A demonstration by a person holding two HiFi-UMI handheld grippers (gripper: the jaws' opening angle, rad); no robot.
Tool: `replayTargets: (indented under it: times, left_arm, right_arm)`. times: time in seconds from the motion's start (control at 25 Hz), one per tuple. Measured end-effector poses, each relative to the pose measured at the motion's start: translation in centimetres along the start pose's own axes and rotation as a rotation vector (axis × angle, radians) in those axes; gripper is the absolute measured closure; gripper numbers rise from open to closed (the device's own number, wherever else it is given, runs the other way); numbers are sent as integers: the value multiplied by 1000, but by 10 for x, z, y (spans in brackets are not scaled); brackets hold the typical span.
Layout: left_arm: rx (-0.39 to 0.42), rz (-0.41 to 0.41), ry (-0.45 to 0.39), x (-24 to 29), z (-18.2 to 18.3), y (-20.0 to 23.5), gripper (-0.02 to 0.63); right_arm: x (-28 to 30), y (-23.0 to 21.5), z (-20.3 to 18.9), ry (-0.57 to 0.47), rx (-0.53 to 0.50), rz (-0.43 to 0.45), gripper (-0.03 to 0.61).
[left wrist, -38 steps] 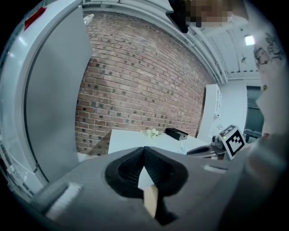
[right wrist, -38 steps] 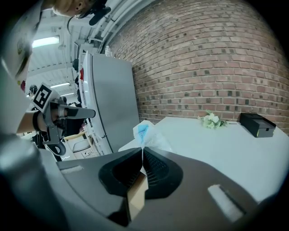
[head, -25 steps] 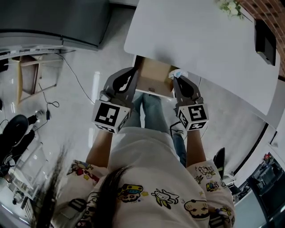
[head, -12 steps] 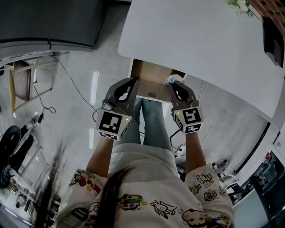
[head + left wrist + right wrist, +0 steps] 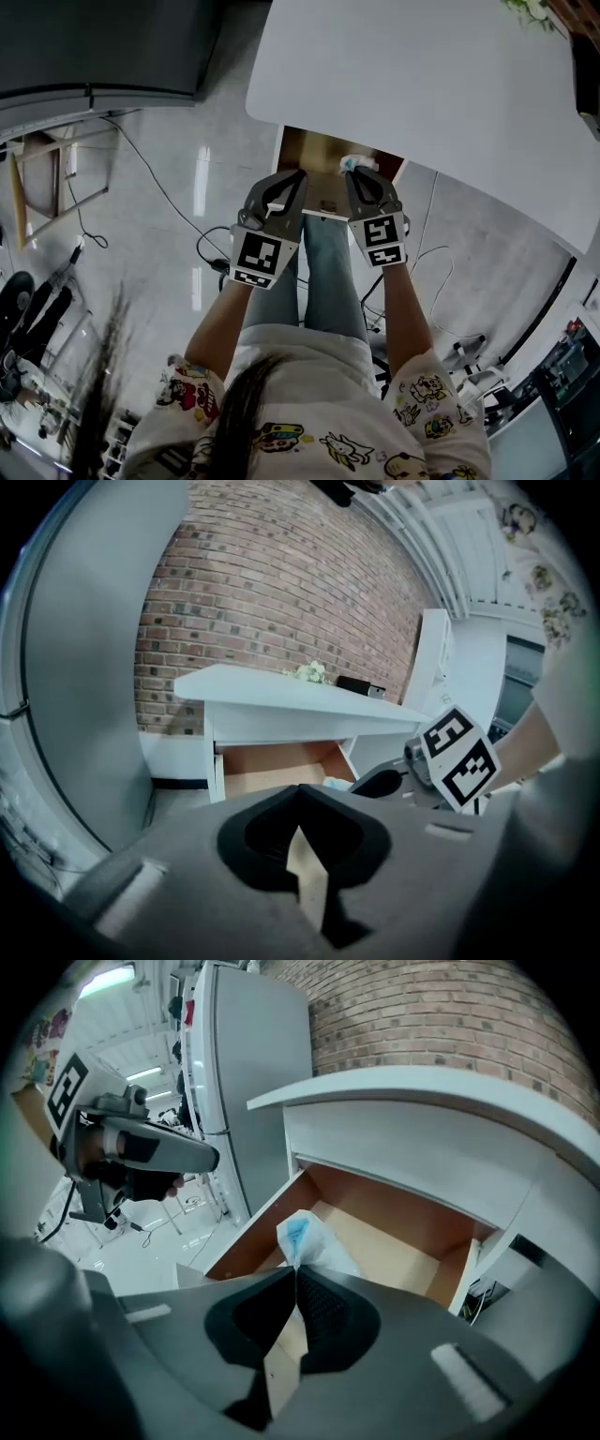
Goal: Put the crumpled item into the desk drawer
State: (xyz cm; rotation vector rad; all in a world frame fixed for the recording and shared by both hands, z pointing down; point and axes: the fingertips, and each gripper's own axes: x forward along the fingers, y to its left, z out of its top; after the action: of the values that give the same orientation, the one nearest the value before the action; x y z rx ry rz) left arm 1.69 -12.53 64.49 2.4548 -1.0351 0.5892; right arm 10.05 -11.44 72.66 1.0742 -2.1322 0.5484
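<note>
Right gripper (image 5: 292, 1268) pinching crumpled item (image 5: 315, 1241), jutting forward toward drawer (image 5: 405, 1252), left gripper (image 5: 300, 797) closed

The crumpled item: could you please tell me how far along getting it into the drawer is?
Done: the desk drawer stands open. In hand: the right gripper is shut on the crumpled item, held at the drawer's opening. To do: lower it in and release. The left gripper is shut and empty.

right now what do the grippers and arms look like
The left gripper and right gripper are grey plastic with black textured inner pads. Each carries a cube with black-and-white square markers. The person wears a white short-sleeved shirt printed with cartoon figures.
</note>
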Motion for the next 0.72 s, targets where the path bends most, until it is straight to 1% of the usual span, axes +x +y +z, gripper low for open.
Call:
replayTargets:
  times: [0.08,0.16,0.36,0.6,0.72]
  left_arm:
    - [-3,-7,20,7,-14,-2,614]
    - [-5,-11,33,12,-24,-3,614]
    - [16,-22,45,24,-35,-3,614]
    - [40,-33,86,36,-54,1,614]
    - [39,-33,108,39,-63,4,614]
  right_arm:
    - [12,2,-13,30,-21,7,561]
    - [22,6,-23,71,-64,25,561]
    - [40,13,-39,136,-149,80,561]
    - [60,17,-58,208,-217,133,561]
    - [70,17,-68,255,-226,159,561]
